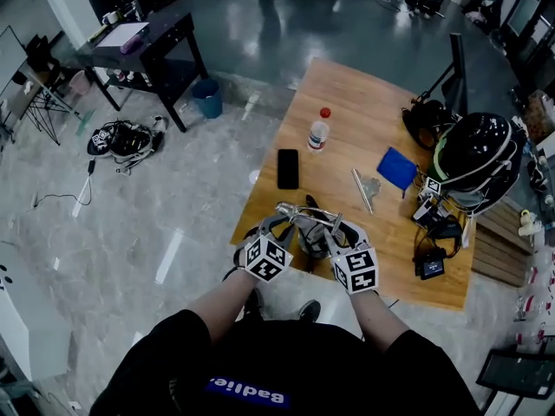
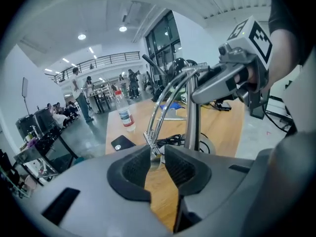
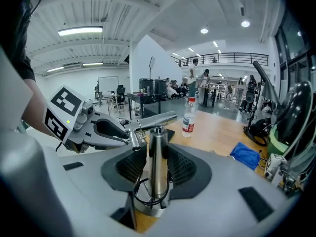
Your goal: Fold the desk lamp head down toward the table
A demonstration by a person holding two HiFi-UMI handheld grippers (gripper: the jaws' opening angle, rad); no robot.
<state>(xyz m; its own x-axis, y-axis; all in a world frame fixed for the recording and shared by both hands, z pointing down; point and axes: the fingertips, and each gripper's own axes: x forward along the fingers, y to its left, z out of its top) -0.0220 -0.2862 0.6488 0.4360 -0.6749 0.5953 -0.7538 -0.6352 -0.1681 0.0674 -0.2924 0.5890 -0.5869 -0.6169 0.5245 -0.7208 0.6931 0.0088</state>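
Note:
A silver desk lamp (image 1: pixel 305 213) stands at the near edge of the wooden table (image 1: pixel 364 94), between my two grippers. In the right gripper view my right gripper (image 3: pixel 157 164) is shut on the lamp's upright post (image 3: pixel 157 157), just above its round base (image 3: pixel 150 209). My left gripper (image 2: pixel 157 154) is shut on the outer end of the lamp head (image 2: pixel 153 147). Thin curved rods (image 2: pixel 168 95) run from there up to the top of the post. From the right gripper view the head (image 3: pixel 150 121) lies roughly level, held in the left gripper (image 3: pixel 126 135).
On the table lie a water bottle (image 1: pixel 319 131), a black phone (image 1: pixel 288 168), a blue cloth (image 1: pixel 397 168), a black helmet (image 1: pixel 475 159) and cabled devices (image 1: pixel 434 263) at the right. A black cord (image 2: pixel 170 141) coils around the lamp base. The table edge runs under my grippers.

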